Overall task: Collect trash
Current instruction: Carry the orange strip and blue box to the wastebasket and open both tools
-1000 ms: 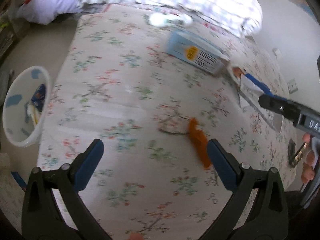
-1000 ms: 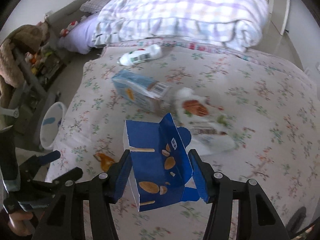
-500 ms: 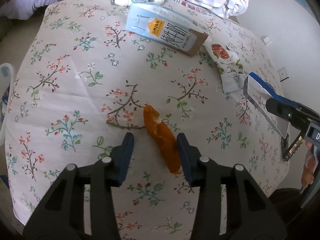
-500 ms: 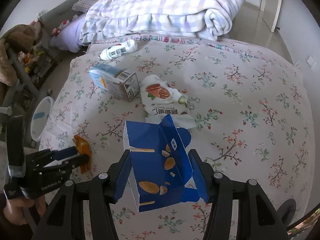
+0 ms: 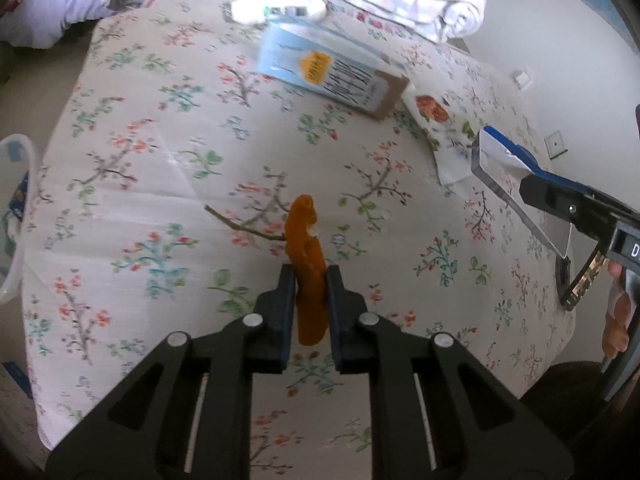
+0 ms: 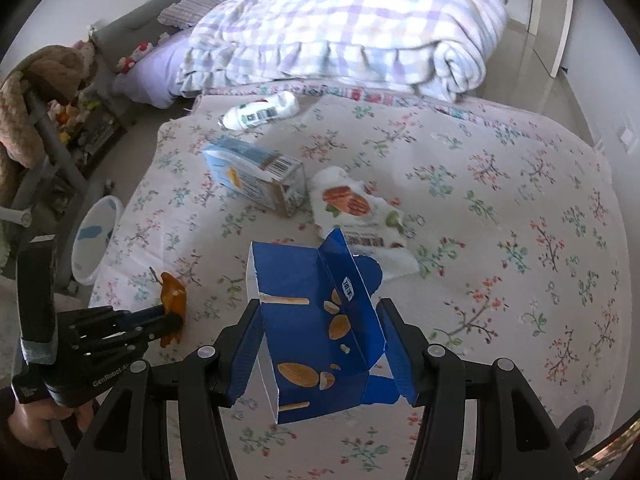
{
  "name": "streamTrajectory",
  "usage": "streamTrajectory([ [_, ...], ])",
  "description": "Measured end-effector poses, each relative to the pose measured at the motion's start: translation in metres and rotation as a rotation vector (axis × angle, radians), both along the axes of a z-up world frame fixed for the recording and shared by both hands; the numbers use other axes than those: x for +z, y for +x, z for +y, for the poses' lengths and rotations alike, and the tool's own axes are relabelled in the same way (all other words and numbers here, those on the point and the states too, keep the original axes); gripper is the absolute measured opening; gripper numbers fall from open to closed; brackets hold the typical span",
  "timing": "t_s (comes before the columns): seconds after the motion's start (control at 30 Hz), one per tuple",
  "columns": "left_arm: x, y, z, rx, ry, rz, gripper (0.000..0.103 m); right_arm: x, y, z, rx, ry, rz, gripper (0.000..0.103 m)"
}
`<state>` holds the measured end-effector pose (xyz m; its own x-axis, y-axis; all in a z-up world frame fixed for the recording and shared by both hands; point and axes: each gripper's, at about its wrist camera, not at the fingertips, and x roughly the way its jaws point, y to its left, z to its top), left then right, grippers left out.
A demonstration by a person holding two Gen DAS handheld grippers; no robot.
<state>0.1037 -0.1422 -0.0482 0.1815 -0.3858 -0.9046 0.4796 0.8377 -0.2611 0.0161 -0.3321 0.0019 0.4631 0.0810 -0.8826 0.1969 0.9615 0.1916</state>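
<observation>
Five pieces of trash on or over the floral bed [image 6: 500, 184], two of them gripped.
One carton [image 6: 256, 176], one bottle [image 6: 260, 114] and one pouch [image 6: 356, 212] lie near the quilt [image 6: 340, 32]. The right gripper [image 6: 320, 344] clamps one blue box [image 6: 316, 328]; the left gripper [image 5: 311, 280], nearly closed, pinches one orange wrapper [image 5: 306, 256]. The bin [image 6: 94, 236] is half hidden beside the bed.
</observation>
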Motion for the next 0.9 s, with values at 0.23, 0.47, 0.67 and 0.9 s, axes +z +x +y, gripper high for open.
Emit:
streamTrajectory([
  [0.23,0.012,0.011,0.036,0.078,-0.028,-0.023,0.016,0.007,0.015,0.027,0.033,-0.007,-0.021,0.058],
  [0.47,0.024,0.025,0.075,0.169,-0.048,-0.058,0.016,0.012,0.03,0.059,0.083,-0.017,-0.038,0.058],
  [0.67,0.032,0.034,0.111,0.245,-0.072,-0.077,0.017,0.013,0.045,0.085,0.118,-0.001,-0.044,0.058],
  [0.9,0.037,0.048,0.156,0.345,-0.09,-0.105,0.017,0.024,0.062,0.107,0.138,0.034,-0.094,0.058],
])
